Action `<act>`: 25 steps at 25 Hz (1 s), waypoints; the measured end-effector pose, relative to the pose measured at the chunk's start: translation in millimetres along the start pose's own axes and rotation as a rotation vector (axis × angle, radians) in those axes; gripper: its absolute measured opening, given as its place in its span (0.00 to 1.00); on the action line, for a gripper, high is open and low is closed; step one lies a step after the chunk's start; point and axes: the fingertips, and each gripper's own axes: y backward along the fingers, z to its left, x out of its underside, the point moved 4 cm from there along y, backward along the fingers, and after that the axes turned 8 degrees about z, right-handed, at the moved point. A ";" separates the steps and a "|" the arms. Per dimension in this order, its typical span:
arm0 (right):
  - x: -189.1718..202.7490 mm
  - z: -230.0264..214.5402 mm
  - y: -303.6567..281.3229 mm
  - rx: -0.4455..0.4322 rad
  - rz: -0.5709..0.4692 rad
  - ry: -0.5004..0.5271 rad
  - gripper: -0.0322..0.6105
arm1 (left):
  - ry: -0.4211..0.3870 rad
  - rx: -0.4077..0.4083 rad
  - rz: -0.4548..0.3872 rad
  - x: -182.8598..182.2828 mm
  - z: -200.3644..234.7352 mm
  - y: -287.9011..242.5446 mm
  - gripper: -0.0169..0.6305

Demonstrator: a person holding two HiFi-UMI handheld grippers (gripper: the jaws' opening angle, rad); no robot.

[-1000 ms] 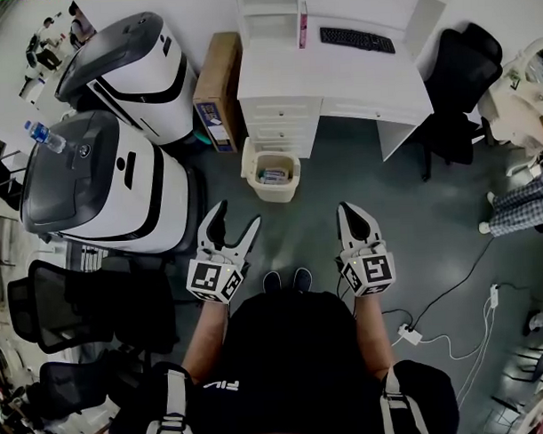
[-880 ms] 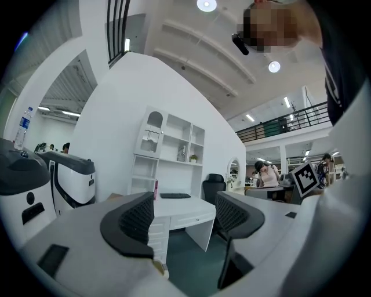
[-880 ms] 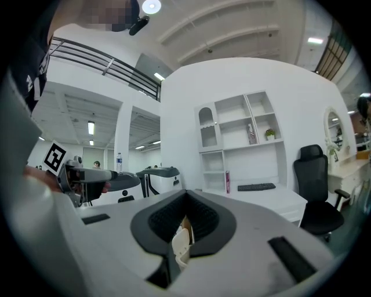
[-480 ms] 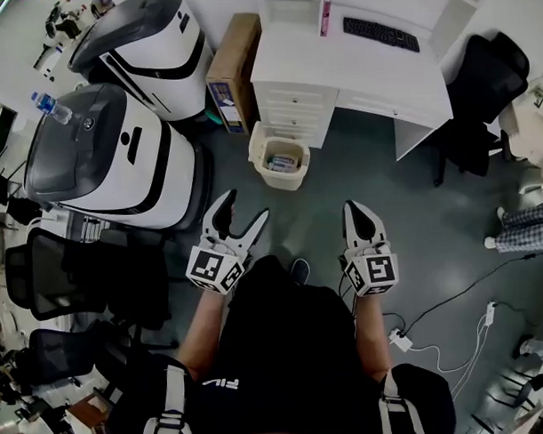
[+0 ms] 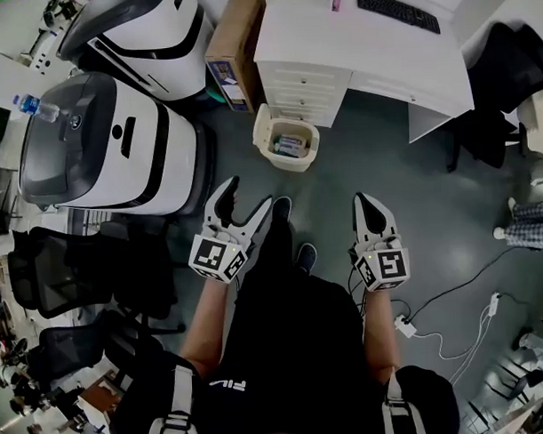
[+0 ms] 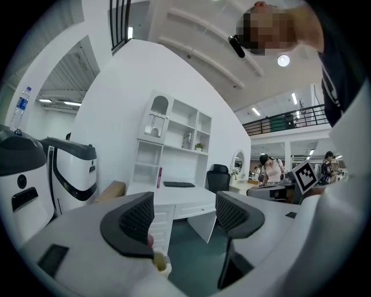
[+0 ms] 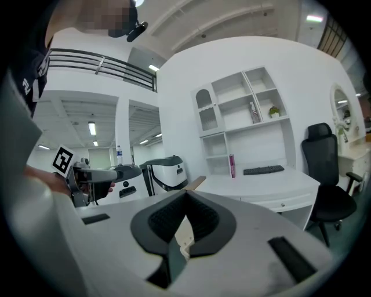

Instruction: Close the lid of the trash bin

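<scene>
- Fingers of left gripper (image 5: 249, 196) spread wide, nothing between them.
- Fingers of right gripper (image 5: 366, 204) pressed together (tips touching), nothing held.
- Trash bin (image 5: 261, 132) on floor ahead of both, well apart from them, top open, contents showing.
- Bin just beside white surface (image 5: 355, 49).

We see a keyboard (image 5: 398, 11) at the white desk's (image 5: 372, 52) back edge, a cardboard box (image 5: 232, 42) beside the desk, and a water bottle (image 5: 36, 108) atop a white machine (image 5: 105, 151).
</scene>
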 end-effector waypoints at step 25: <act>132.3 -79.2 -288.6 -0.026 0.150 -0.022 0.06 | 0.128 0.022 0.416 265.8 287.2 -296.9 0.55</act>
